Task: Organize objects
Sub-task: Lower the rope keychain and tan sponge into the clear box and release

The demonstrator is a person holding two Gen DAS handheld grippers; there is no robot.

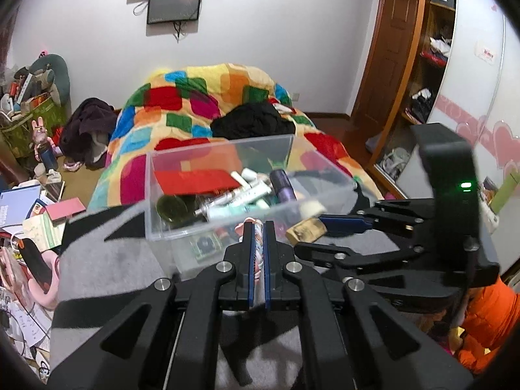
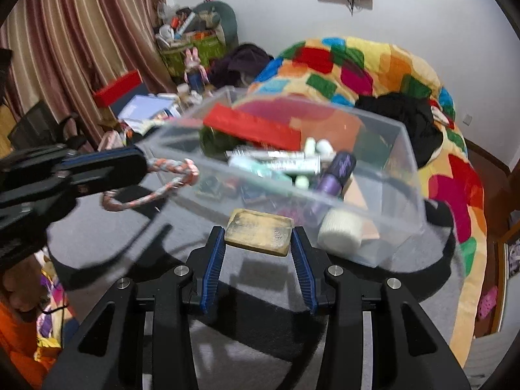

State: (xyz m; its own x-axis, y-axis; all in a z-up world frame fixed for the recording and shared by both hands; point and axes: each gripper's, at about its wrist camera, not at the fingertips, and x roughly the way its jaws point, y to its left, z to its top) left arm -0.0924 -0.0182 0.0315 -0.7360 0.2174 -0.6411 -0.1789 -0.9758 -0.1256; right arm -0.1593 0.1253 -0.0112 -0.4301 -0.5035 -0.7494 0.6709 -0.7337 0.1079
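With the clear bin (image 2: 373,175) at the grey mat's (image 2: 136,227) far edge already half full, I hold my left claw (image 2: 143,165) clamped on a braided rope (image 2: 177,170) and my right claw (image 2: 258,239) clamped on a tan block (image 2: 258,230) — both lifted just beside the bin, neither yet dropped in.

Pink/white braided rope loop (image 2: 169,178) is hanging from the left gripper (image 1: 259,227), pinched tight. Tan worn block (image 2: 258,232) is sitting flat in the right gripper (image 2: 258,243), beside the clear bin (image 2: 406,175) w/ tubes.
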